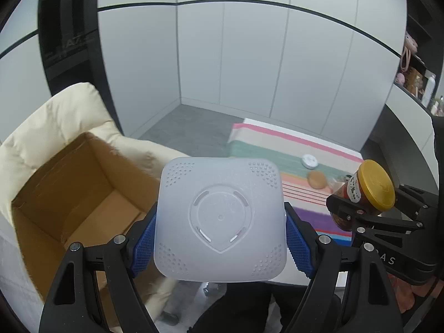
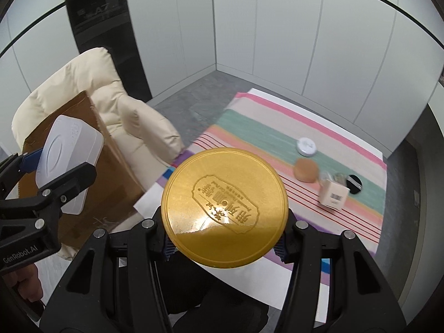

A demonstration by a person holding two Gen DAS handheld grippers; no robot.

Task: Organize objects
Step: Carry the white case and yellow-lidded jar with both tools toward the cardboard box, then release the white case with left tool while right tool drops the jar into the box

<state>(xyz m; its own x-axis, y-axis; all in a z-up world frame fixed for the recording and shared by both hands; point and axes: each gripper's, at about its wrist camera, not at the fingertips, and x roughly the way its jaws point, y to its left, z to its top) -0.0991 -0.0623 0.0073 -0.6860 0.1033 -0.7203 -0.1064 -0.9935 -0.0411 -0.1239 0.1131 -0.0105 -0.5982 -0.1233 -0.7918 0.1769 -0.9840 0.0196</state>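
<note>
White wall panels with a thin dark line closed off the far side of the room, and a grey floor ran up to them. We saw a white desk (image 2: 369, 152) on the right carrying a striped cloth (image 2: 263, 136) in pink, green, peach and purple bands. Far out on that cloth lay a small white round tin (image 2: 306, 146), a tan round object (image 2: 305, 170) just near of it, and a small cream box (image 2: 334, 194) with a barcode to the right, beside a black disc (image 2: 354, 184). On the left stood a cream padded chair (image 1: 55, 116) with an open cardboard box (image 1: 83, 191) resting on its seat, its inside bare as far as we could see. Our left hand-held gripper (image 1: 220, 231) was clamped on a translucent white perforated container (image 1: 220, 219), blue pads (image 1: 143, 242) pressing both its sides, and it hung in the air just right of the cardboard box, above the gap between chair and desk. Our right hand-held gripper (image 2: 224, 238) was closed on a jar (image 1: 360, 191) of dark contents with a gold lid (image 2: 224, 208), embossed with characters, held above the near left edge of the desk, to the right of the white container. Distant objects on the cloth looked slightly blurred.
</note>
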